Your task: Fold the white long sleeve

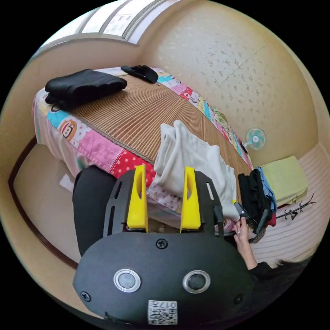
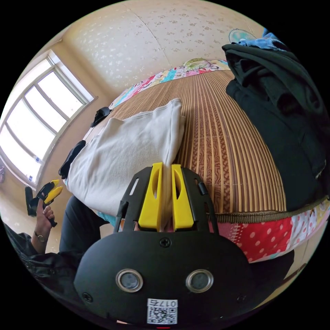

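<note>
At the centre of the right gripper view, the right gripper [image 2: 166,197] has its jaws clamped on the near edge of the white long sleeve [image 2: 127,154], which lies folded on the bed's bamboo mat [image 2: 223,144]. The left gripper [image 1: 164,197], low in its own view, hangs with jaws apart and empty before the bed edge.

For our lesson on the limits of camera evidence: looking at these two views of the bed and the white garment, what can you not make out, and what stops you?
1. Right gripper view: the white long-sleeve garment's pinched edge, hidden between the right hand-held gripper's yellow jaws.
2. Left gripper view: the garment's near hem, hidden by the left hand-held gripper.
3. Right gripper view: the dark pile of clothes is cut off by the picture's edge.
4. Left gripper view: the small teal fan is too small for detail.
</note>
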